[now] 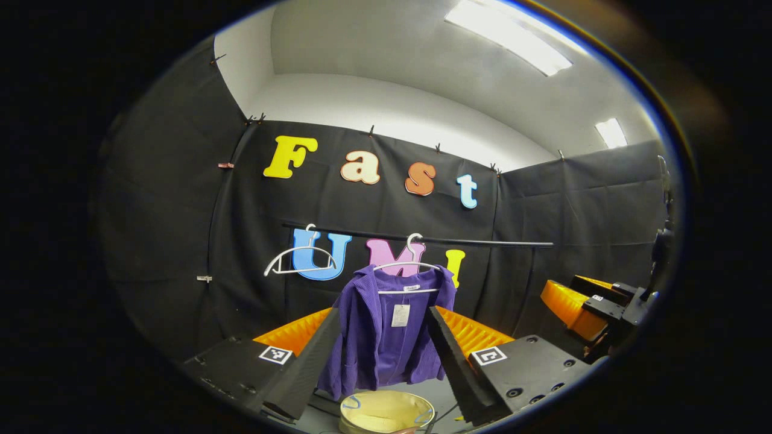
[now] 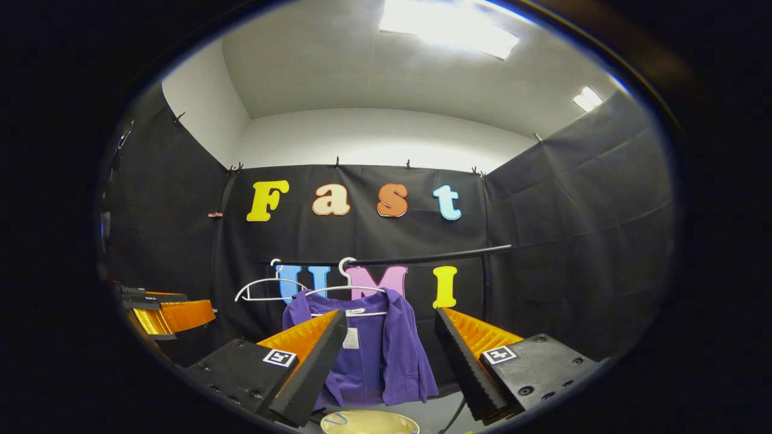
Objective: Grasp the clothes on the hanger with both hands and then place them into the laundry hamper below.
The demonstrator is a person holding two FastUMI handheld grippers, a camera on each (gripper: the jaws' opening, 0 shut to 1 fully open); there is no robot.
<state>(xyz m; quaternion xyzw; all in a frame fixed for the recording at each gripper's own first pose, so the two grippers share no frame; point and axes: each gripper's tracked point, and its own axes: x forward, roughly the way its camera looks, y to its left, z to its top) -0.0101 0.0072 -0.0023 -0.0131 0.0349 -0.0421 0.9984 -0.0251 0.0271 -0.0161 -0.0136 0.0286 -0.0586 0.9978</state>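
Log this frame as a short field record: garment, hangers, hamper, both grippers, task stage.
garment: purple jacket hanging on a white hanger, paper tag at the collar
rail: black rod across the back wall
spare hanger: empty white hanger on the same rod, beside the jacket
hamper: pale round hamper on the floor below the jacket
left gripper: fingers apart, short of the jacket
right gripper: fingers apart, short of the jacket
task stage: nothing grasped yet
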